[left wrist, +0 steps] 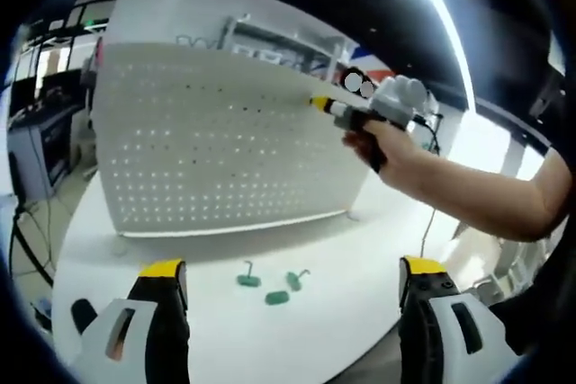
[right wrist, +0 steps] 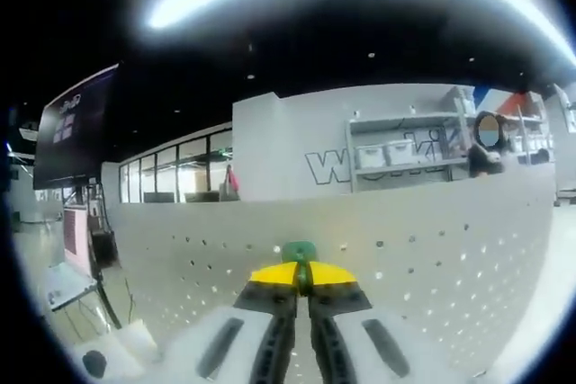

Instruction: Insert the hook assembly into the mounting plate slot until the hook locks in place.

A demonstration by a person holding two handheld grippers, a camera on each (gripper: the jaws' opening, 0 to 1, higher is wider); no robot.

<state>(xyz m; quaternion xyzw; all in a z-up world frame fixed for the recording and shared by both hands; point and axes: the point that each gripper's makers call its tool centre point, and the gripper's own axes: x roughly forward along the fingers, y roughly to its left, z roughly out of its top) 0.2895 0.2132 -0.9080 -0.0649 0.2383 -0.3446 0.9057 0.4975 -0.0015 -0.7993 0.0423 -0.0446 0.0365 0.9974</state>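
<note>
One broad white pegboard (left wrist: 216, 141) stands upright on the white table (left wrist: 360, 294) and serves as the mounting plate; the right gripper (left wrist: 322, 104), held in a person's hand (left wrist: 387, 137), reaches its yellow tips to the board's upper right part; in the right gripper view the jaws of this gripper (right wrist: 301, 278) are pinched together on a green hook (right wrist: 299, 252), which sits just at the perforated face, though whether its prongs have entered the holes I cannot tell from this angle; the left gripper (left wrist: 292, 269) hangs back over the table with its jaws spread wide and nothing between them; three spare green hooks (left wrist: 270, 283) lie on the table just ahead of it, near the board's foot. To seat the held hook well, I judge it should be kept square to the board, its prongs lined with a hole pair, then pressed in and eased downward until it catches.
</note>
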